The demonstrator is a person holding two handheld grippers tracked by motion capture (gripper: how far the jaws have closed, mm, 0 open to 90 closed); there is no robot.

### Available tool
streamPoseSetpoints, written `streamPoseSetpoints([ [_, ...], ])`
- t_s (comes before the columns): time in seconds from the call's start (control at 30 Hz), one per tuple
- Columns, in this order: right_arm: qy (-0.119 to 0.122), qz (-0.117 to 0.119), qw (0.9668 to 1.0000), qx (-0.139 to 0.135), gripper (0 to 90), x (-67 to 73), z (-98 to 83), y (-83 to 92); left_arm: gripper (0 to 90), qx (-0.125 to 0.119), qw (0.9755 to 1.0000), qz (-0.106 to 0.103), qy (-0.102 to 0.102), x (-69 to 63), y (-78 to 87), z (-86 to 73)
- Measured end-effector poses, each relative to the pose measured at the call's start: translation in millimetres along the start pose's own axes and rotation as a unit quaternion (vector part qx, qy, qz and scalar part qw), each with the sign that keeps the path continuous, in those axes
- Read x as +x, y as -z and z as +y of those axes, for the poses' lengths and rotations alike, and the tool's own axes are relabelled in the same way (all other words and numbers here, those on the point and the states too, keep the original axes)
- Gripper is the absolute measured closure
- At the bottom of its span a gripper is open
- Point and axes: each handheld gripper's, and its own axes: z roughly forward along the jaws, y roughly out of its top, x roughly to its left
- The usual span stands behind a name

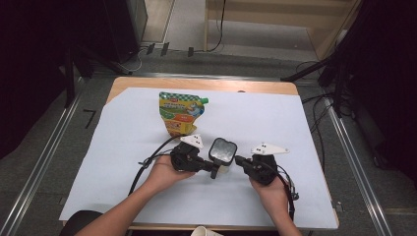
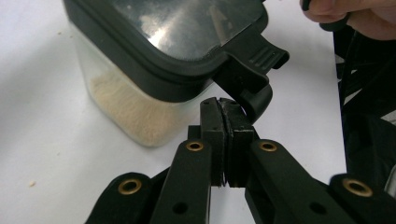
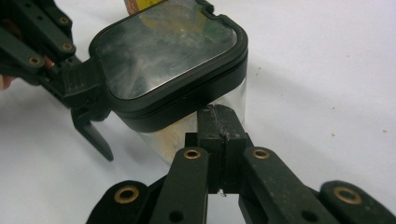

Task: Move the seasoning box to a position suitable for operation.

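Two grippers flank a small clear container [image 1: 222,156] with a black-rimmed lid [image 3: 168,65] and pale powder at its bottom. It stands on the white sheet [image 1: 123,162] covering the wooden table [image 1: 196,83]. The left gripper [image 2: 227,122], jaws pressed together on nothing, noses against the lid's black latch [image 2: 254,70]; the right gripper [image 3: 219,122], likewise closed and empty, meets the container's wall. A green-and-yellow pouch [image 1: 180,113] stands behind. Grey floor and cables surround the table.

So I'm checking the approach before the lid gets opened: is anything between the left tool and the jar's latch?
Nothing visible. The left tool, jaws shut, sits right under the latch of the jar; the pouch stands behind, out of the way.
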Motion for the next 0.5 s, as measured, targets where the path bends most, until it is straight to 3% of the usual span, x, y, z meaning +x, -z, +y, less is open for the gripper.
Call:
streamPoseSetpoints([
  [0.5, -0.005, -0.016, 0.9998, -0.006, 90.0, -5.4, 1.3, -5.5, 90.0, -0.013, 0.9995, -0.027, -0.003, -8.6, -15.7, 4.5],
])
